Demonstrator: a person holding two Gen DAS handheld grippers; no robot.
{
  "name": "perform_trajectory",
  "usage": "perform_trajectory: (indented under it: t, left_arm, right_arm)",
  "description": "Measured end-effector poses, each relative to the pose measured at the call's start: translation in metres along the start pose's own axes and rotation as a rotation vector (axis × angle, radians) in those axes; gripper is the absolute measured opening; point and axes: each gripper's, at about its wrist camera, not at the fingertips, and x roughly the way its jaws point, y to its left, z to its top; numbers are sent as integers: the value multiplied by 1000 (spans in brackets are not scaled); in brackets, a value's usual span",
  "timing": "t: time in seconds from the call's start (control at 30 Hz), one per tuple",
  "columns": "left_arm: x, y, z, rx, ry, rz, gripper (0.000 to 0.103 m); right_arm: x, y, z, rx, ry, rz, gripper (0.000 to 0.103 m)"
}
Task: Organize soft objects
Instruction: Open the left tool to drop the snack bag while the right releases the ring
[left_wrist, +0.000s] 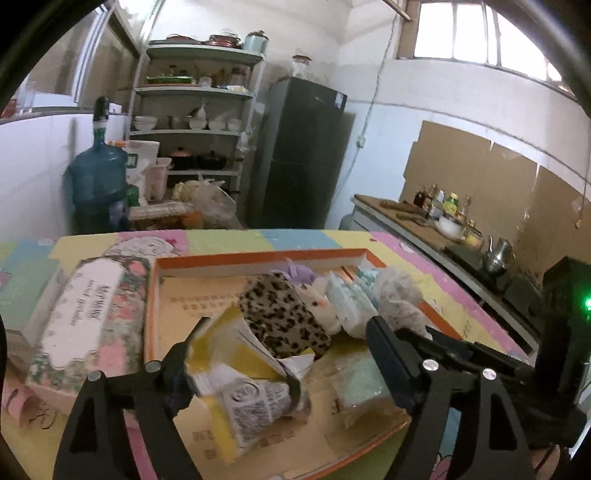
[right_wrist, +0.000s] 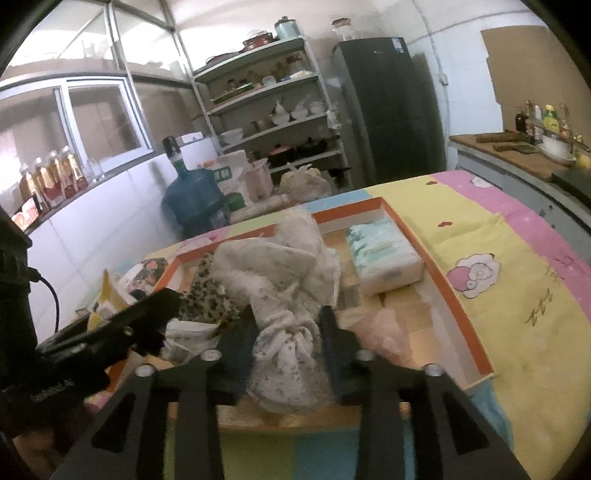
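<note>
An orange-rimmed shallow box (left_wrist: 258, 256) lies on the colourful table cover. In it are a leopard-print pouch (left_wrist: 286, 314), a white plush toy (left_wrist: 319, 304), a tissue pack (right_wrist: 384, 254) and a white floral cloth (right_wrist: 284, 280). My left gripper (left_wrist: 288, 347) is open around a yellow-and-white packet (left_wrist: 240, 380) over the box's near part. My right gripper (right_wrist: 288, 328) is shut on the lower end of the floral cloth, which bunches up over the box. The left gripper also shows in the right wrist view (right_wrist: 147, 317).
A floral tissue box (left_wrist: 88, 314) lies left of the orange box. A clear plastic bag (right_wrist: 384, 332) lies in the box's near corner. Behind the table stand a water jug (left_wrist: 98, 177), a shelf of dishes (left_wrist: 199, 110), a dark fridge (left_wrist: 299, 155) and a counter (left_wrist: 424, 225).
</note>
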Motion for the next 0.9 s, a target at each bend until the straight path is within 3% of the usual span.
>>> perform_trajectory:
  t: [0.03,0.1,0.5,0.7,0.9]
  left_arm:
    - [-4,2,1,-5,-4,1,82]
    - [-11,6,2,-12,-16,2,82]
    - [-56,15,5,-33,-80,-18,83]
    - [-68,14,2,-27,-91,-8,83]
    - [-83,17,-3,-17,-111,20,83]
  right_arm:
    - [0,1,0,-4,-4,-3,55]
    - [-1,3,0,-7,-11,-6,60]
    - [-16,17,0,-20,-38,-22,62]
    - [-29,24,0,-26,-62,-28,68]
    - [-44,32,-1,-31,-82,-27,68]
